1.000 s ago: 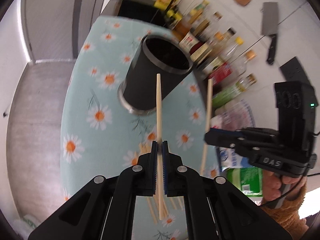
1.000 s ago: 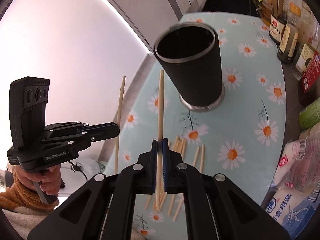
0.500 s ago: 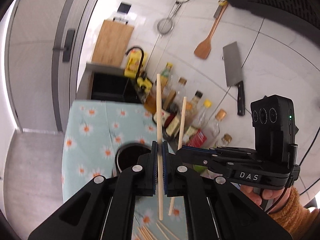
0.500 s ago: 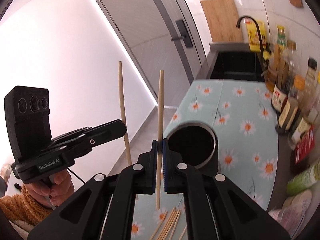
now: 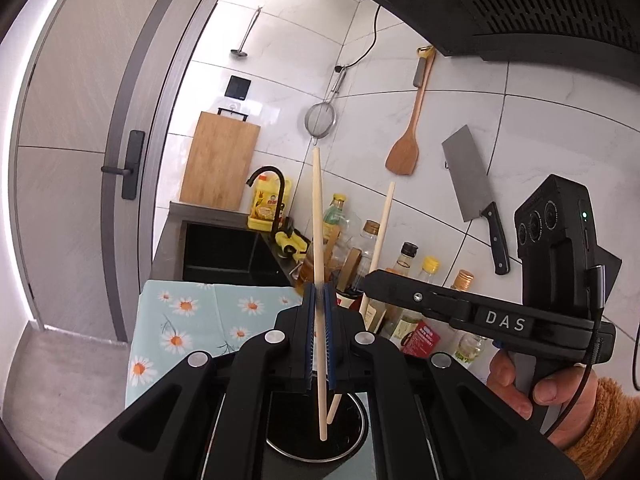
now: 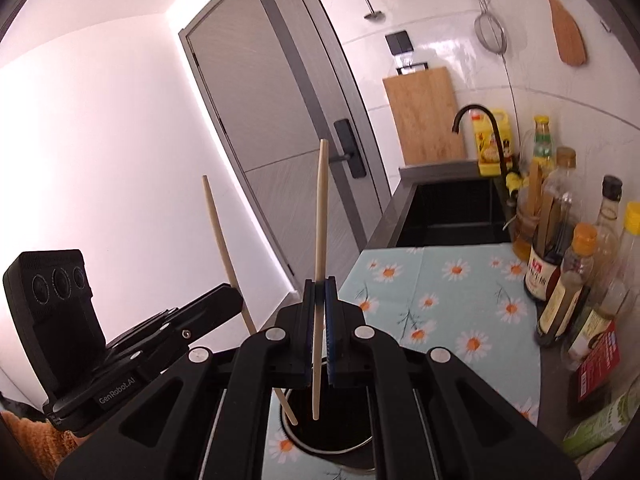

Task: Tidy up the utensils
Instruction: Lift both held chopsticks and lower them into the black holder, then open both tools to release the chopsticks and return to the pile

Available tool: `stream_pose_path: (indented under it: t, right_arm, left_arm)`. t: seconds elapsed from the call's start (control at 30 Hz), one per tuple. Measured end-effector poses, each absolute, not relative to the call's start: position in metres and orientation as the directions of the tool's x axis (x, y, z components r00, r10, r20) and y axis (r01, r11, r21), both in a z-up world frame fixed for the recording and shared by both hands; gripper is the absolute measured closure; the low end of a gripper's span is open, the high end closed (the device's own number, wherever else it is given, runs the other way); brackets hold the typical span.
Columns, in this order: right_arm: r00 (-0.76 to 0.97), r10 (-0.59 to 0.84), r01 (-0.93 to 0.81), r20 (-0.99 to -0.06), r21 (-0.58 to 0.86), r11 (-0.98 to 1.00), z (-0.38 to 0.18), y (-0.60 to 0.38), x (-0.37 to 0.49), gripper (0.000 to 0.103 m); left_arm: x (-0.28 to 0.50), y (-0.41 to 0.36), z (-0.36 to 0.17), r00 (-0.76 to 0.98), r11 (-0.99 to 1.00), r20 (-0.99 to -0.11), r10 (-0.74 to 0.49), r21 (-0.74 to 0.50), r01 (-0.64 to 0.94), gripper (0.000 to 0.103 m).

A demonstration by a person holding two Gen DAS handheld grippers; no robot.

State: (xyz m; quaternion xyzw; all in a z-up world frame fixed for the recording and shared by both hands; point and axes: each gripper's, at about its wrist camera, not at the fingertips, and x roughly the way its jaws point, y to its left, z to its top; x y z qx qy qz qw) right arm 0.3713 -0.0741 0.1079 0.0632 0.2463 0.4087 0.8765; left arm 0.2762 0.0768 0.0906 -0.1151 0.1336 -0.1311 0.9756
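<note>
the left chopstick (image 5: pixel 318 248) stands nearly upright, pinched at about its middle between the blue pads of the left gripper (image 5: pixel 319 336), whose jaws are drawn together on it with no gap to spare; its lower tip hangs over the dark mouth of the black utensil holder (image 5: pixel 352 438), just inside the rim as seen from the left wrist. the right chopstick (image 6: pixel 320 264) is likewise clamped tight in the right gripper (image 6: pixel 319 332), upright with a slight lean, its lower tip also over the holder's opening (image 6: pixel 340 436). in the left wrist view the right chopstick (image 5: pixel 378 246) slants beside the first, its bottom end crossing close behind the left one above the holder; whether the two sticks touch cannot be told. in the right wrist view the left chopstick (image 6: pixel 228 256) tilts away to the left at the top and its lower tip sits near the holder's near rim. the right gripper's body (image 5: pixel 480 320) is held by a hand (image 5: pixel 532 384) in a fuzzy orange sleeve (image 5: pixel 600 420). the holder stands on a pale blue daisy-print cloth (image 6: pixel 452 292). beyond lie a black sink (image 6: pixel 448 212) with a dark tap, a row of sauce bottles (image 6: pixel 568 276) along the wall, a wooden cutting board (image 5: pixel 220 164), a hanging strainer (image 5: pixel 320 122), a wooden spatula (image 5: pixel 406 148) and a cleaver (image 5: pixel 470 176).
</note>
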Motion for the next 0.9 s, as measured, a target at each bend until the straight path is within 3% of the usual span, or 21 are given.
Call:
stream_pose_path:
  t: [0.17, 0.53, 0.6, 0.67, 0.9]
  right_arm:
    - [0.561, 0.722, -0.695, -0.405, 0.244, 0.677, 0.087, -0.069, 0.370, 0.097]
    - [0.530, 0.710, -0.686, -0.464, 0.258, 0.680, 0.050, -0.062, 0.377, 0.096]
    - [0.527, 0.711, -0.684, -0.466, 0.264, 0.680, 0.049, -0.062, 0.376, 0.091]
    - [0.528, 0.712, -0.679, -0.462, 0.273, 0.681, 0.048, -0.064, 0.374, 0.074]
    - [0.534, 0.714, -0.679, -0.453, 0.272, 0.681, 0.058, -0.071, 0.362, 0.074]
  left_arm:
    - [0.273, 0.071, 0.073, 0.944, 0.952, -0.201, -0.263, -0.211, 0.220, 0.099]
    - [0.274, 0.076, 0.043, 0.932, 0.950, -0.249, -0.262, -0.237, 0.204, 0.098]
    - [0.274, 0.076, 0.042, 0.932, 0.952, -0.257, -0.256, -0.235, 0.197, 0.098]
    - [0.272, 0.076, 0.041, 0.931, 0.951, -0.257, -0.259, -0.234, 0.200, 0.098]
    - [0.263, 0.080, 0.046, 0.933, 0.951, -0.257, -0.254, -0.243, 0.192, 0.098]
